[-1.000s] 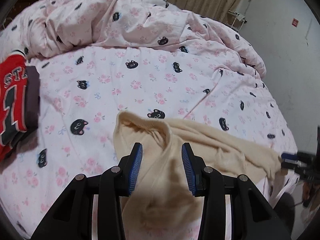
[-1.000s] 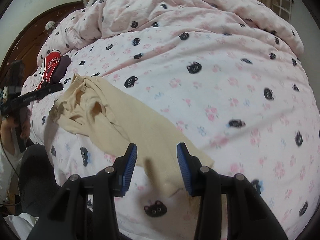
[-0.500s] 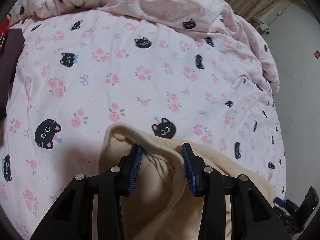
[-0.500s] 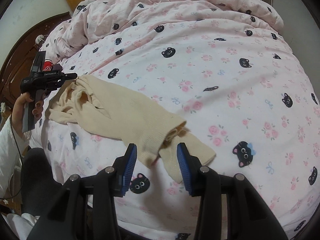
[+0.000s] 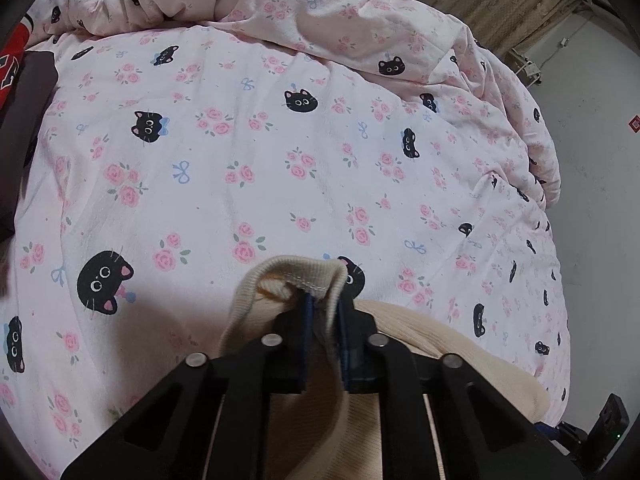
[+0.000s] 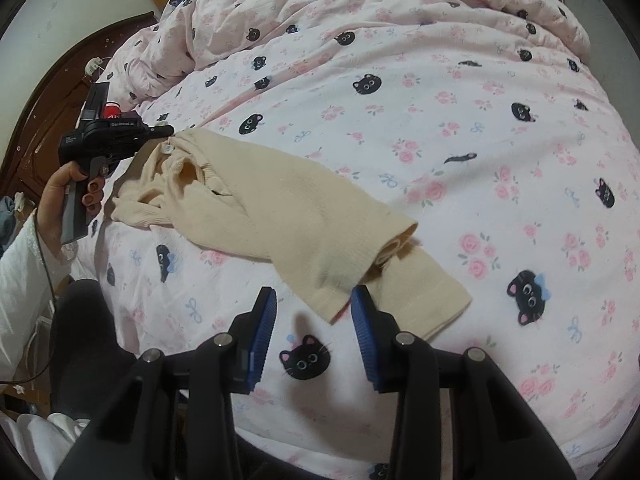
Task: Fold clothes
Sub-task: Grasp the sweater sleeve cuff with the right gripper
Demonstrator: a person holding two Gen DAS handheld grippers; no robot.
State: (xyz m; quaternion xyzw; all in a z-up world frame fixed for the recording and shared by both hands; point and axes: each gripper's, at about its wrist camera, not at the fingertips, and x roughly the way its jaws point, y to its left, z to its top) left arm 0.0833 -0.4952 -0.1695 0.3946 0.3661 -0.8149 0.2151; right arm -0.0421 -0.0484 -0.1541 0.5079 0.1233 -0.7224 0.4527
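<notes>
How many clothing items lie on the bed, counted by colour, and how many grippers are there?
Cream garment: 1, pinched at one end by the left gripper
Red jersey: 1, at the bed's edge
Dark garment: 1, beside the jersey
Grippers: 2; the right gripper has open jaws
Total: 5
</notes>
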